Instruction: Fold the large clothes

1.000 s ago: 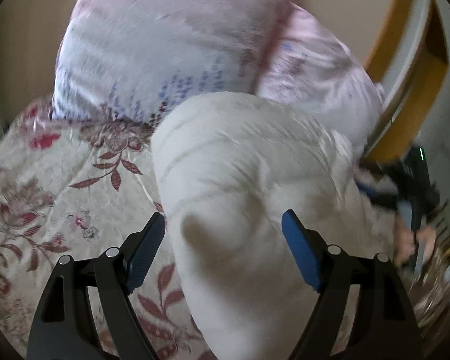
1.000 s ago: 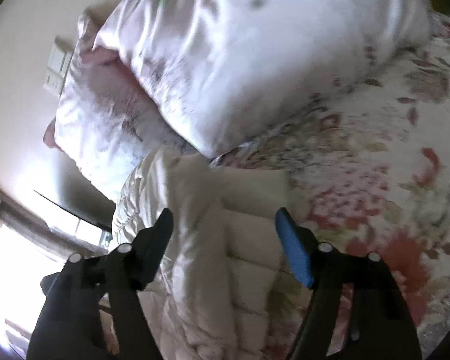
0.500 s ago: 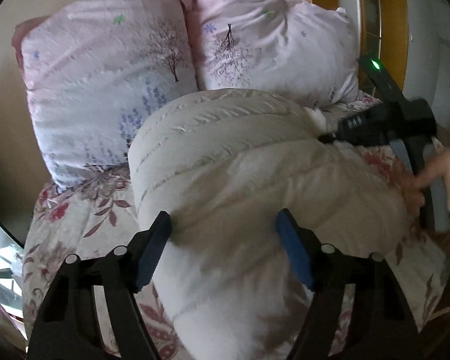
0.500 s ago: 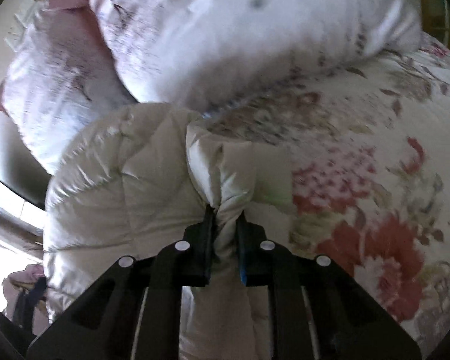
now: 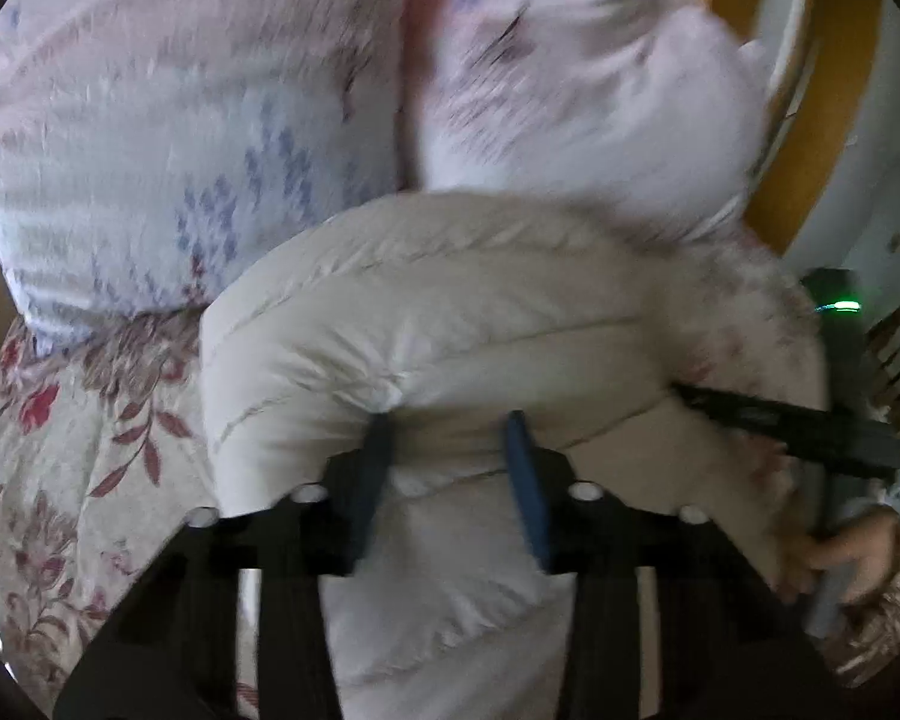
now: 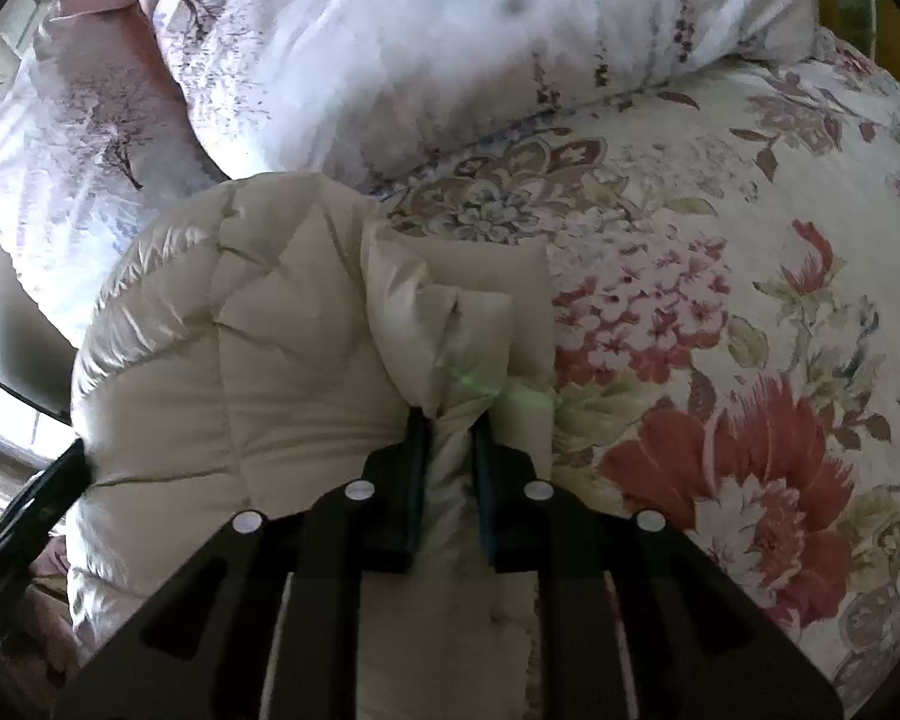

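Note:
A cream quilted puffer jacket (image 5: 450, 312) lies bunched on the floral bedspread (image 5: 60, 450), close to the pillows. My left gripper (image 5: 447, 426) has its jaws closed in on a thick fold at the jacket's near edge. My right gripper (image 6: 450, 420) is shut on a pinched ridge of the same jacket (image 6: 258, 324) at its right end. In the left wrist view the right gripper's black body (image 5: 798, 426) and the hand holding it show at the jacket's right side.
Two pink-white printed pillows (image 5: 180, 120) (image 6: 450, 42) lean against the wall behind the jacket. The floral bedspread (image 6: 750, 330) stretches to the right in the right wrist view. A yellow-and-white door frame (image 5: 822, 90) stands at the right.
My left gripper has gone from wide open over the jacket to closed on its near fold. My right gripper closed on the jacket ridge half a second ago and still holds it.

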Motion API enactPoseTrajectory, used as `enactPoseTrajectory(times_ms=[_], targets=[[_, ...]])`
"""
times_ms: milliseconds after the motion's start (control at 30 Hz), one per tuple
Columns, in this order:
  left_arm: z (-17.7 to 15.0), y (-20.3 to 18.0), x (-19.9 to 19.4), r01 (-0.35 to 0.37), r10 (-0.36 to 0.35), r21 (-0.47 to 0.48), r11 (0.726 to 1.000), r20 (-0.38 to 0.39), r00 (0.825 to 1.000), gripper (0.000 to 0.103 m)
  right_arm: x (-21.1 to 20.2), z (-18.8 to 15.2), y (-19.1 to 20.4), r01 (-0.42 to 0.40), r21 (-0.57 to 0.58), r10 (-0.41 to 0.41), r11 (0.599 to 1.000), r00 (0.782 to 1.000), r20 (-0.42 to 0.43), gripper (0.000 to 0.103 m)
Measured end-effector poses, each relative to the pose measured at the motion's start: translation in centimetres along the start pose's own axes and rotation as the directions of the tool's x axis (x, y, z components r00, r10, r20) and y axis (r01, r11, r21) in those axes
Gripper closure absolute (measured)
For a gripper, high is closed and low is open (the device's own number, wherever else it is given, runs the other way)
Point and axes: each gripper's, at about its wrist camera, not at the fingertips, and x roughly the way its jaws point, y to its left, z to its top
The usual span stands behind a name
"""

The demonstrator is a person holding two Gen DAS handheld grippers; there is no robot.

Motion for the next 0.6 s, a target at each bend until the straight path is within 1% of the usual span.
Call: enactPoseTrajectory(times_ms=[67, 133, 167, 200, 267, 300, 333, 400, 433, 467, 500, 600], targets=[[0.5, 1.0, 1.3, -0.011, 0.009, -0.042, 0.999, -0.046, 0.999, 0.076, 0.2, 0.0, 0.0, 0.007, 0.006, -0.007, 1.000, 1.000, -0.003, 0.086], [0.8, 1.2, 2.4, -0.029, 0.026, -0.049, 0.998, -0.070, 0.997, 0.076, 0.4, 0.0, 0.4, 0.018, -0.005, -0.018, 1.000, 1.000, -0.005, 0.084], [1.0, 1.0, 2.6, -0.053, 0.050, -0.034, 0.998, -0.075, 0.996, 0.076, 0.4, 0.1, 0.6, 0.022, -0.015, -0.023, 1.000, 1.000, -0.004, 0.083], [1.0, 0.7, 2.5, -0.065, 0.063, -0.023, 0.998, -0.069, 0.996, 0.076, 0.3, 0.1, 0.7, 0.022, -0.030, -0.022, 0.999, 1.000, 0.000, 0.079], [0.8, 0.0, 1.0, -0.084, 0.084, 0.016, 0.996, -0.022, 0.996, 0.075, -1.2, -0.3, 0.9, 0.029, -0.059, -0.027, 0.998, 0.999, 0.031, 0.074], [0.4, -0.2, 0.1, -0.082, 0.082, 0.029, 0.996, 0.001, 0.997, 0.075, -2.5, -0.8, 0.8, 0.020, -0.072, -0.016, 0.997, 0.998, 0.055, 0.070], [-0.1, -0.3, -1.1, -0.070, 0.070, 0.035, 0.997, 0.018, 0.997, 0.073, -3.9, -1.5, 1.0, 0.009, -0.100, -0.001, 0.995, 0.996, 0.085, 0.067], [-1.8, -0.5, -4.0, -0.029, 0.027, 0.047, 0.998, 0.056, 0.998, 0.061, -6.7, -3.4, 1.6, 0.001, -0.182, 0.026, 0.983, 0.989, 0.144, 0.066], [-2.2, -0.5, -4.9, -0.026, 0.022, 0.056, 0.998, 0.071, 0.997, 0.057, -8.1, -4.6, 1.8, -0.005, -0.223, 0.042, 0.975, 0.986, 0.164, 0.066], [-3.0, -0.7, -6.1, -0.021, 0.016, 0.067, 0.998, 0.084, 0.996, 0.050, -9.0, -5.8, 1.9, -0.017, -0.251, 0.061, 0.968, 0.984, 0.169, 0.066], [-3.9, -0.8, -7.4, -0.010, 0.002, 0.076, 0.997, 0.100, 0.995, 0.046, -9.7, -6.9, 2.0, -0.034, -0.271, 0.081, 0.962, 0.983, 0.164, 0.066], [-6.3, -1.1, -9.5, 0.028, -0.037, 0.084, 0.996, 0.111, 0.993, 0.044, -10.9, -10.0, 2.3, -0.059, -0.321, 0.113, 0.945, 0.982, 0.153, 0.066]])
